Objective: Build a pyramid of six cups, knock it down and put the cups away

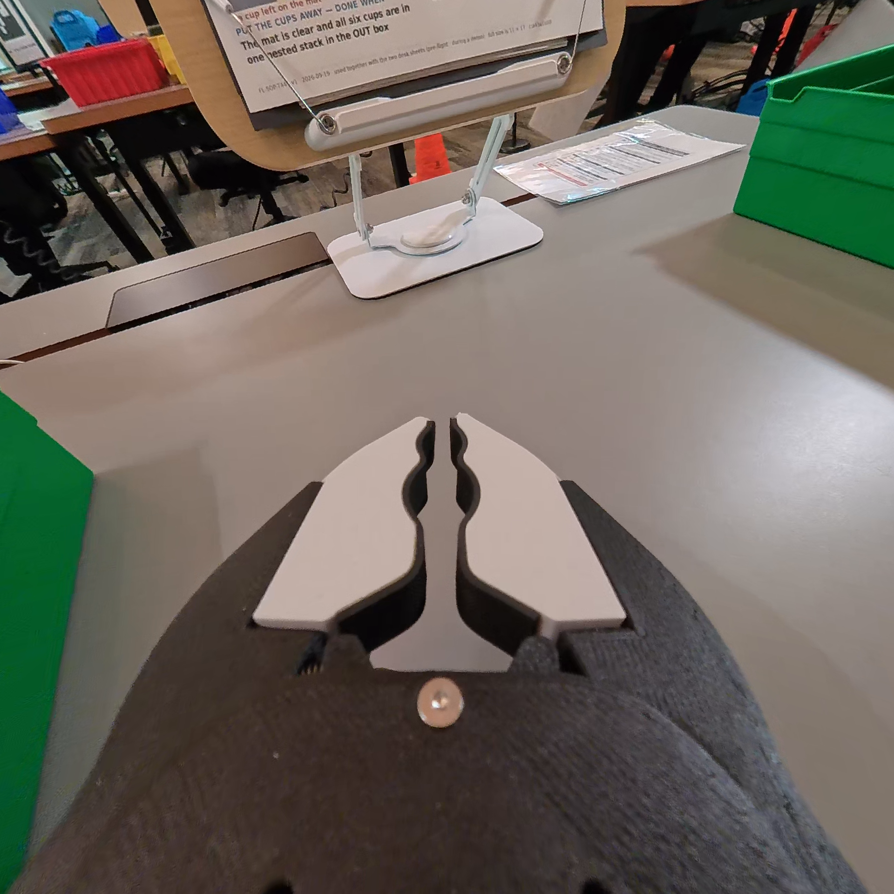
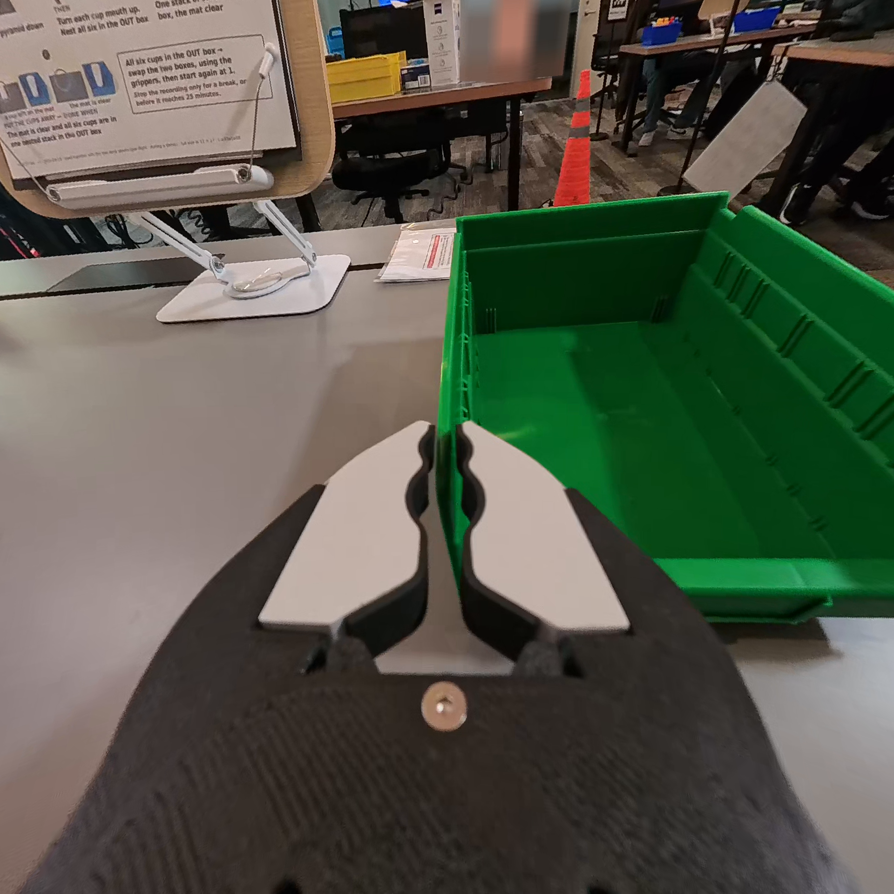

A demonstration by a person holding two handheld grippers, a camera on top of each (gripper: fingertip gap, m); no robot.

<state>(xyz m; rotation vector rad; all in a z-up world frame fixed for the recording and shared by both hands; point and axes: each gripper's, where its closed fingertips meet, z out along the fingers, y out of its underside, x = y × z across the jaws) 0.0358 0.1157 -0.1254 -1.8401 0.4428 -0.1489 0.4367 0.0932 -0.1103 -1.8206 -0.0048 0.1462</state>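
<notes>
My right gripper (image 2: 445, 430) is shut on the left side wall of an empty green plastic bin (image 2: 580, 271), near its front left corner; the wall's edge shows between the fingers. The bin stands on the grey table (image 2: 193, 435). My left gripper (image 1: 442, 423) is shut with only a thin slit between its fingers and holds nothing; it hovers over the bare grey table (image 1: 580, 387). A second green bin (image 1: 34, 556) is at its left edge. The first bin shows at the far right of the left wrist view (image 1: 822, 169).
A white document stand (image 1: 435, 242) with a printed sheet stands at the table's far edge, also in the right wrist view (image 2: 256, 285). A plastic-sleeved paper (image 1: 614, 159) lies beside it. Beyond are other tables, coloured bins, chairs and an orange cone (image 2: 575, 145).
</notes>
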